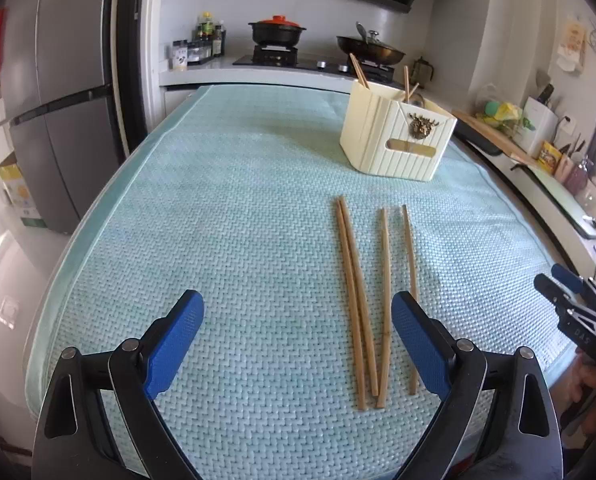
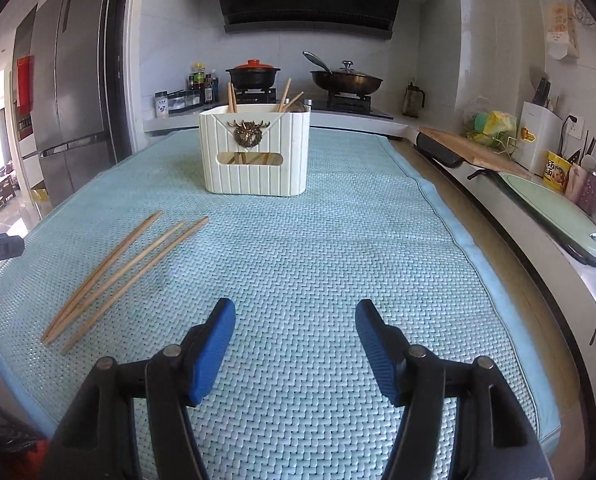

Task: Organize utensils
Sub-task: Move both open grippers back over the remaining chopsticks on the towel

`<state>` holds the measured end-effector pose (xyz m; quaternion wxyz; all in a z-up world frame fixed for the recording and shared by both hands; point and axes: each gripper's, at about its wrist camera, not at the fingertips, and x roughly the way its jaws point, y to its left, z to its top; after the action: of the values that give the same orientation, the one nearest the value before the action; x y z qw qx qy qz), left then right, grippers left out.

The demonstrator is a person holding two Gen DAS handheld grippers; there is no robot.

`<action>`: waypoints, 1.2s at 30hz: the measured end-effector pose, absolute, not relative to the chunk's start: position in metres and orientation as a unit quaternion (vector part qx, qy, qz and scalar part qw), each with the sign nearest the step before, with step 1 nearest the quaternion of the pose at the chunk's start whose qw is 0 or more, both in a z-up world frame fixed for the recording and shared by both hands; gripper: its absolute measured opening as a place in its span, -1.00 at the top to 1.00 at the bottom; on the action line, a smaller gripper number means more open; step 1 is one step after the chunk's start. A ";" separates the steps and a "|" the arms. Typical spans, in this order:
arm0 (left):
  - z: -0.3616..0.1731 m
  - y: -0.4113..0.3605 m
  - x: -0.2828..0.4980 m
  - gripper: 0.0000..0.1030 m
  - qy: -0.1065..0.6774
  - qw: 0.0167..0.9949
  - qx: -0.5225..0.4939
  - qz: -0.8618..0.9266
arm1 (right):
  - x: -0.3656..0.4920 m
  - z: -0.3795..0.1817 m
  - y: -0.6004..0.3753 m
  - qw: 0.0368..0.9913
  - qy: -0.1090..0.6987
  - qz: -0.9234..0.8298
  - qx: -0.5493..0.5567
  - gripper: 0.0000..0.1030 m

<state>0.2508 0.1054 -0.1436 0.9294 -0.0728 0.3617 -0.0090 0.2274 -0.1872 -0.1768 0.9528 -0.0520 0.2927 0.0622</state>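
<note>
Kitchen counter under a pale blue woven mat [image 2: 318, 240]. I see four loose chopsticks [image 1: 362, 300] at centre right of the left view, the cream utensil holder [image 1: 398, 136] above them. My left gripper [image 1: 298, 340] and right gripper [image 2: 296, 344] both gape empty.

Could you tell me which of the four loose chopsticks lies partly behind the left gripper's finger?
The rightmost chopstick in the left wrist view; the gripper's right finger covers part of it.

My claw pads [image 2: 218, 344] are blue w/ black arms. Mat [image 2: 318, 248] is pale teal, herringbone weave. Chopsticks [image 1: 362, 300] tan wood. Holder [image 2: 256, 152] cream, ribbed, w/ bronze emblem.
</note>
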 end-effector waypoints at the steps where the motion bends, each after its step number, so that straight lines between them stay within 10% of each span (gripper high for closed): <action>1: -0.144 0.105 0.251 -0.85 0.363 0.929 -0.072 -0.008 | 0.227 -0.177 -0.186 0.953 0.293 0.064 -0.051 -0.24; 36: -0.168 0.104 0.271 -0.85 0.402 0.915 -0.043 -0.004 | 0.260 -0.194 -0.098 0.913 0.364 0.174 -0.058 -0.24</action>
<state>0.2715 0.1044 -0.1676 0.9148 -0.0429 0.4017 -0.0036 0.2598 -0.0981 -0.1943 0.9130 -0.0577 0.3644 0.1743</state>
